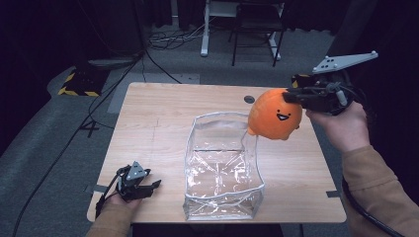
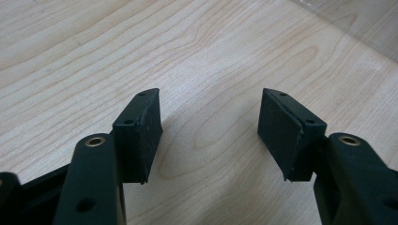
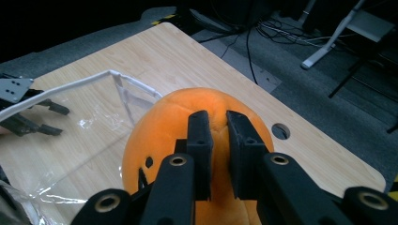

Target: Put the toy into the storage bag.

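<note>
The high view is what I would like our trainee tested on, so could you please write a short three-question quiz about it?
1. True or false: the orange plush toy lies flat on the table.
2. Which tongs grip the toy: A the left tongs, B the right tongs, C both?
3. What stands at the middle of the table, and is its top open or closed?

Key
1. False: it is held in the air beside the bag's far right corner.
2. B: their jaws pinch the toy's top, while the left tongs rest open near the table's front left corner.
3. A clear plastic bag, open at the top.
</note>
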Motion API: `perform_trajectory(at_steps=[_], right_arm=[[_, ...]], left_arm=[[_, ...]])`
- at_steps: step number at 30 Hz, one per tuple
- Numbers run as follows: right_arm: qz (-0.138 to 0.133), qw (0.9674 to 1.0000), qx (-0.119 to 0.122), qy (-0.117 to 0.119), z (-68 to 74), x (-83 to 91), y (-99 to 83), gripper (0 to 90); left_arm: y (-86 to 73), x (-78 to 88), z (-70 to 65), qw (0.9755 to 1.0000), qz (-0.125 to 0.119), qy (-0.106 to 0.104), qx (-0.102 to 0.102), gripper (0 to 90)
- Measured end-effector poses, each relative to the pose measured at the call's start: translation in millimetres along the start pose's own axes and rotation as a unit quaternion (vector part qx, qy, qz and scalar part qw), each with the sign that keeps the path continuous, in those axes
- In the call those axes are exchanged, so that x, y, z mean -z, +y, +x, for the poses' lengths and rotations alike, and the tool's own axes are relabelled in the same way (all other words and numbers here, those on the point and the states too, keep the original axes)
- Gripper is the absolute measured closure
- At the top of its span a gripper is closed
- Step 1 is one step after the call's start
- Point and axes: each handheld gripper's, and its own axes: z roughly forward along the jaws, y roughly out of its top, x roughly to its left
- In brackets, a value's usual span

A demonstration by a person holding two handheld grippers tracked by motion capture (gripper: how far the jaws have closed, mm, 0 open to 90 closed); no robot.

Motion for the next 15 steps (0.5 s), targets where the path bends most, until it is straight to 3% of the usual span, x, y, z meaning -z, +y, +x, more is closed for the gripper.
perform_trajectory(at_steps=[9, 13, 15], right_arm=[[0.002, 0.9995, 0.017, 0.028, 13.3, -16.1, 18.5, 80.4], [0.005, 0.9986, 0.024, 0.047, 17.6, -23.8, 26.2, 80.4], [0.004, 0.9971, 0.026, 0.072, 20.9, -32.1, 31.1, 80.4]], left_arm=[[0.3, -0.3, 0.4, 1.0000, 0.000, -0.001, 0.000, 40.3], [0.6, -0.3, 0.7, 1.0000, 0.001, 0.000, -0.001, 40.3], [0.6, -0.3, 0.7, 1.0000, 0.001, 0.000, -0.001, 40.3]])
